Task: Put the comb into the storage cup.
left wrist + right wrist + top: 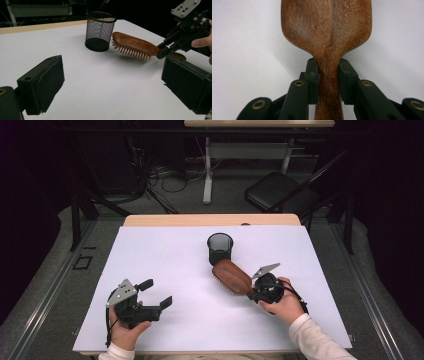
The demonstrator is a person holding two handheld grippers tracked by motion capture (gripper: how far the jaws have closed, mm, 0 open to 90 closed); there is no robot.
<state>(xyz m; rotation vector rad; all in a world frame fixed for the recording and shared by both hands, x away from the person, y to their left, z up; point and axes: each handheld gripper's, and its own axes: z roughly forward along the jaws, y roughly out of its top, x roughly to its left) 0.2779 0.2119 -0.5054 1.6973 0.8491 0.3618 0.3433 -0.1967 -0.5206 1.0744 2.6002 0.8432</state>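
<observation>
Left gripper sits idle at about 7 o'clock on the table, jaws spread wide, nothing in them (prob just waiting). Right gripper at 4 o'clock is clamped on the wooden hairbrush by its neck, bristles down, head angled toward the mesh cup at 12, so I'd guess it's headed in there.

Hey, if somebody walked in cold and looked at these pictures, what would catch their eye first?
Probably the brown wooden hairbrush, held by its handle in the right gripper mid-table, bristles down. Just behind it stands a black mesh cup, while the left gripper waits open near the front-left.
</observation>
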